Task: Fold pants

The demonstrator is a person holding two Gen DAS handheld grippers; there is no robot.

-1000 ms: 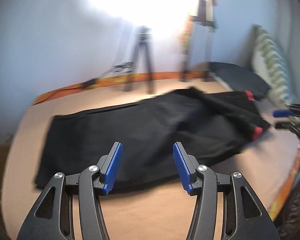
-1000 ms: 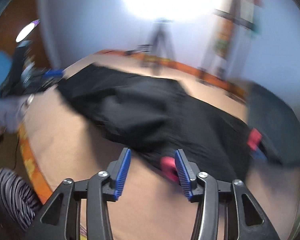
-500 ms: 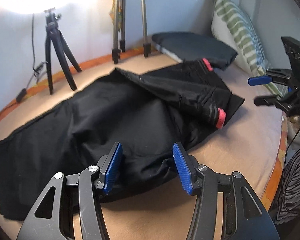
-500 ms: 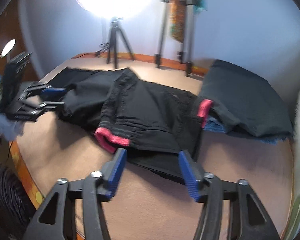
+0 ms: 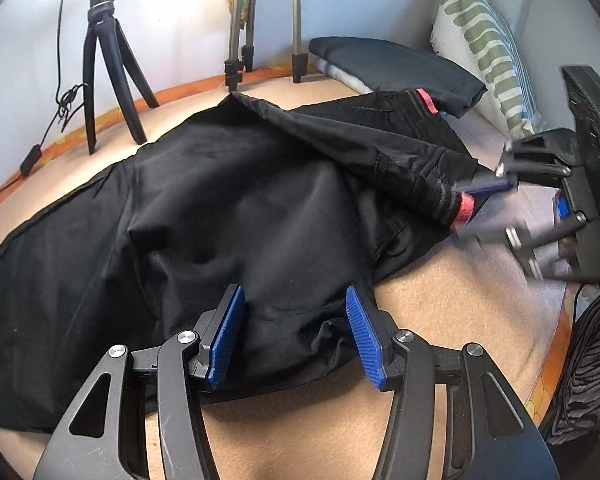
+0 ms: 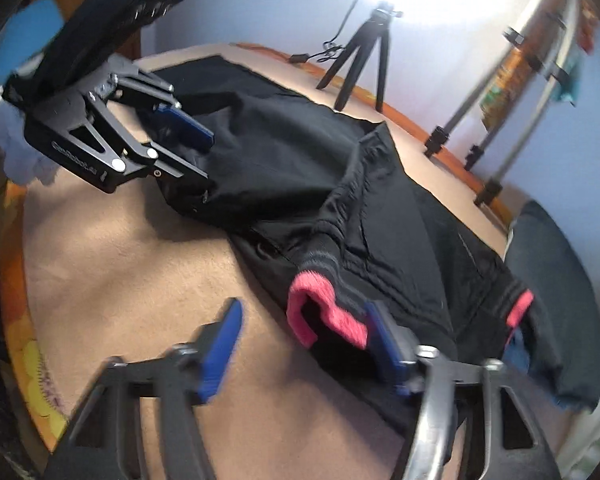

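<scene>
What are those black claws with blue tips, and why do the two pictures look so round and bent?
Each claw is a hand-held gripper, one in each of a person's hands, with a wide-angle camera on it that looks out along its two fingers; that lens bends the picture. One picture looks out from the left gripper, the other from the right gripper.

On the tan bed cover lie black pants with pink cuffs, rumpled and not yet folded. Behind them are a folded dark cloth, a striped pillow and a small tripod.

The left gripper's jaws stand open around a bunched edge of the pants. The right gripper's jaws are closing at a pink cuff; the picture is blurred, but the pads do not seem to press it yet.
</scene>
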